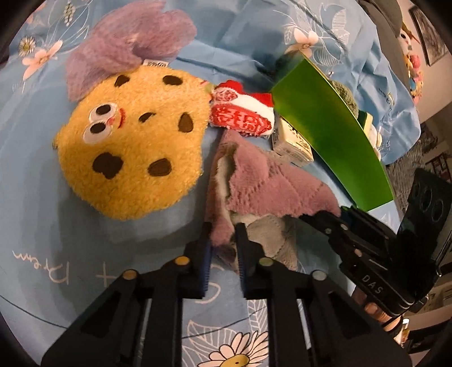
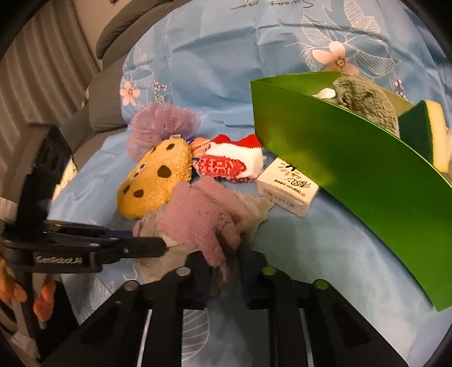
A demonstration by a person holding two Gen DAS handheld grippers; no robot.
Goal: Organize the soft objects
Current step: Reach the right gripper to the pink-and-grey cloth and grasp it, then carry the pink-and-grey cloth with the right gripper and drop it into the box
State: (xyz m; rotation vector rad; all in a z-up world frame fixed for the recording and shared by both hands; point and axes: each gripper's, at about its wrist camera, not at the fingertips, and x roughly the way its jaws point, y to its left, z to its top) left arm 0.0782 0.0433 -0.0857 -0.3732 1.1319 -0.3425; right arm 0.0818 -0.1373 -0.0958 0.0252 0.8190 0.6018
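A mauve and grey fluffy cloth (image 1: 262,183) lies crumpled on the blue flowered sheet (image 1: 50,214). My left gripper (image 1: 223,233) is shut on its near edge. My right gripper (image 1: 309,217) comes in from the right and pinches the cloth's other corner. In the right wrist view the cloth (image 2: 197,214) bunches between the right gripper (image 2: 224,255), shut on it, and the left gripper (image 2: 162,242) at its left side. A yellow cookie plush (image 1: 132,146) lies just left of the cloth. Behind it are a purple mesh puff (image 1: 124,45) and a red and white sock (image 1: 243,113).
A green box (image 2: 339,169) stands open at the right, holding a green fluffy cloth (image 2: 364,98) and a green and yellow sponge (image 2: 423,132). A tissue pack (image 2: 288,186) lies against its wall. Grey pillows (image 2: 127,25) sit at the bed's far left.
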